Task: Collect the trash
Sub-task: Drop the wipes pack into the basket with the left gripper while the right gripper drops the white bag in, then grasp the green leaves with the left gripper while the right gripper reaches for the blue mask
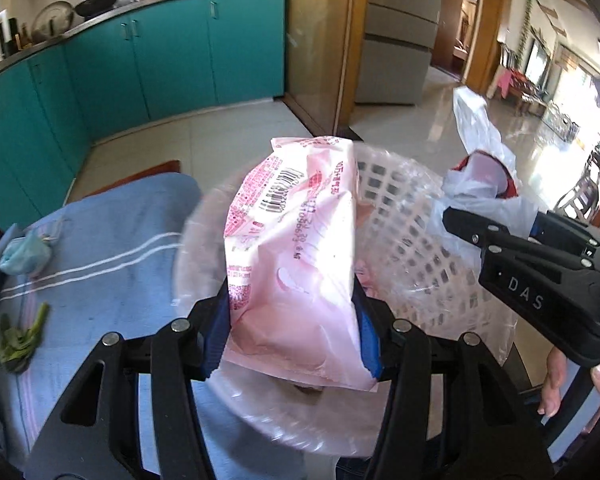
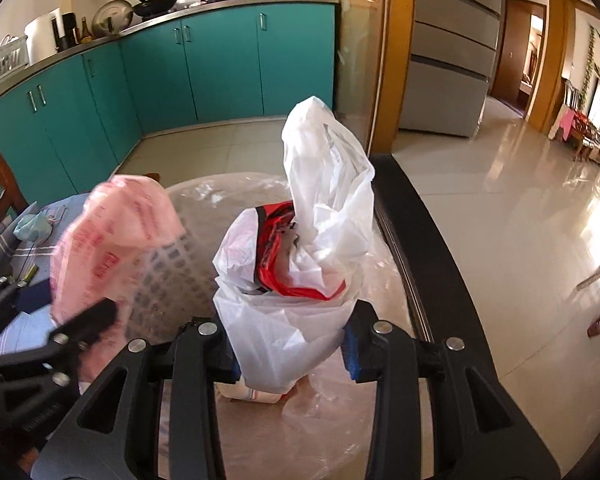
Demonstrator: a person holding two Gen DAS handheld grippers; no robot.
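- Pink plastic is what's clamped in the left gripper (image 1: 294, 320): a pink packet (image 1: 296, 248), held upright with its long axis running up out of the jaws, pads pressed on both lower sides, jaws about half apart.
- The packet is held right over the lined white basket (image 1: 400, 232), which sits at the table's right edge, so a drop is probably all that's needed.
- A white bag (image 2: 296, 312) with red wrapping inside is pinched in the right gripper (image 2: 290, 356), jaws partly closed, above the basket's right side.
- Neither gripper is really nearer; both are over the basket.
- Green scraps (image 1: 18, 340) and a blue mask (image 1: 24, 254) are left on the blue cloth (image 1: 112, 240), near the table's left edge.
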